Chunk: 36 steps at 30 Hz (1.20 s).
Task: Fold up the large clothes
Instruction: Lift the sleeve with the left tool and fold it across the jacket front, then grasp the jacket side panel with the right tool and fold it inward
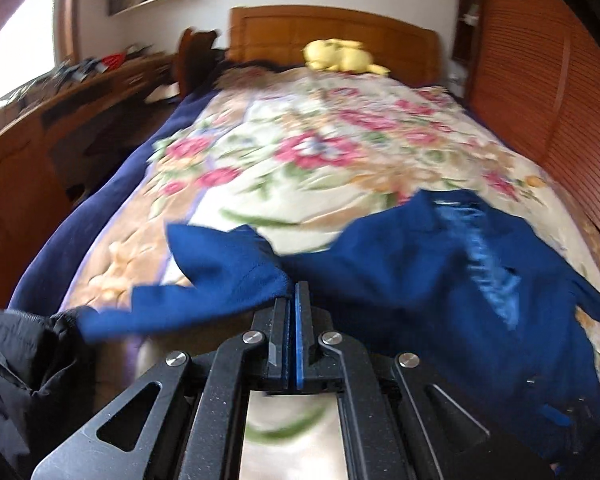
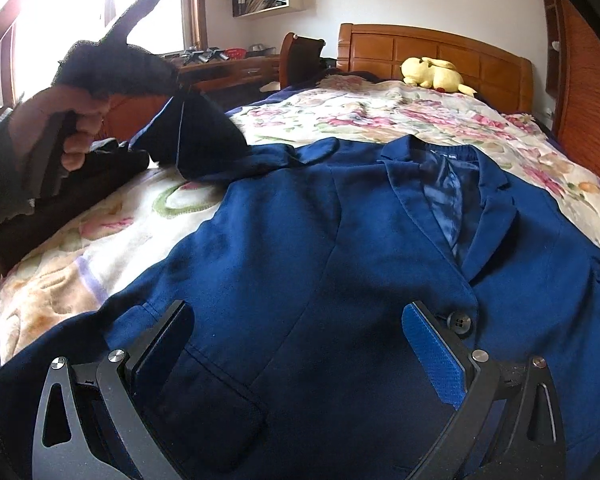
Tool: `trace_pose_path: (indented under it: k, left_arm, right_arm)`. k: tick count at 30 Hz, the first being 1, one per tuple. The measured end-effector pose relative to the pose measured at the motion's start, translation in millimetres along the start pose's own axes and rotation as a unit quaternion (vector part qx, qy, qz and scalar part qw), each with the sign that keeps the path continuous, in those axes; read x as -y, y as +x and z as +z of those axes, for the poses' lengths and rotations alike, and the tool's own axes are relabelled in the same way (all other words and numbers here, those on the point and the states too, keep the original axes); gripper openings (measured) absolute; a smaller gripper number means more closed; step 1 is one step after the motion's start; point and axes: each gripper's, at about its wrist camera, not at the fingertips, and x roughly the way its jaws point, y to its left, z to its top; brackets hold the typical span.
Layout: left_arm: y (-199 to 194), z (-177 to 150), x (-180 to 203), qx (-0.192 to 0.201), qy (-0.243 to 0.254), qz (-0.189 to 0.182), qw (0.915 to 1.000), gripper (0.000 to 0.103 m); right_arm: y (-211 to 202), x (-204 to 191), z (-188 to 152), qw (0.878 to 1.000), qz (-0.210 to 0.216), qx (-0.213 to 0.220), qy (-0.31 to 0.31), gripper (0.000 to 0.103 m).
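Writing shows only on a small label inside the collar of the navy jacket (image 2: 332, 248), and it is too small to read. At the far left of the right wrist view, the person's left hand (image 2: 66, 120) holds the left gripper (image 1: 293, 292) raised above the bed's left edge, with a jacket sleeve (image 2: 204, 136) lifted off the floral blanket (image 2: 340, 108) and hanging from it. In the left wrist view that gripper's jaws are pressed together on the blue sleeve cloth, which drapes away to both sides of the fingertips; this view is blurred. A dark padded garment (image 1: 16, 364) lies at its lower left edge. Toward the middle, the jacket lies front-up and spread flat on the blanket, collar pointing at the wooden headboard (image 2: 432, 52), one dark button (image 2: 458, 322) visible near the front edge. The right gripper (image 2: 296, 344) hangs over the jacket's lower front with its jaws wide apart, holding nothing; whether the fingers touch the cloth cannot be told. A blue pad (image 2: 434, 354) lines its right finger, close to the button. A yellow plush toy (image 2: 434, 74) rests by the headboard.
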Motion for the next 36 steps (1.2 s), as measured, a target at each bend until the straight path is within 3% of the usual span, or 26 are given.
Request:
trace_pose_path:
  k: [5,9,14,21,26,32,36]
  left_arm:
    - [-21,-3,51,0.001,0.052,-0.042,0.9978,0.002]
    - [-28,-21,73,-0.022,0.074,-0.042,0.9962,0.004]
    - [-46,-49,76,-0.021,0.077,-0.055,0.9953,0.030]
    - [-76,-96,51,-0.015,0.072,-0.069,0.9948,0.037]
    - [-91,-114,22,-0.007,0.054,-0.074,0.9958,0.051]
    - [-108,-125,-10,0.014,0.034,-0.057,0.9977,0.056]
    - [-115,-128,-27,0.028,0.024,-0.051,0.9980,0.056]
  right_arm:
    - [-6,0,0,1.000,-0.013,0.009,-0.006,0.103]
    - [-6,2,-1,1.000,-0.014,0.009,-0.002,0.103]
    - [-7,3,-3,1.000,-0.016,0.009,0.001,0.103]
    - [-8,7,0,1.000,-0.014,0.005,0.004,0.103]
    - [-13,1,13,0.999,-0.035,0.006,-0.011,0.103]
    - [-5,-23,51,0.998,-0.030,0.006,-0.052,0.103]
    - [17,-43,81,0.998,-0.004,-0.002,-0.070,0.101]
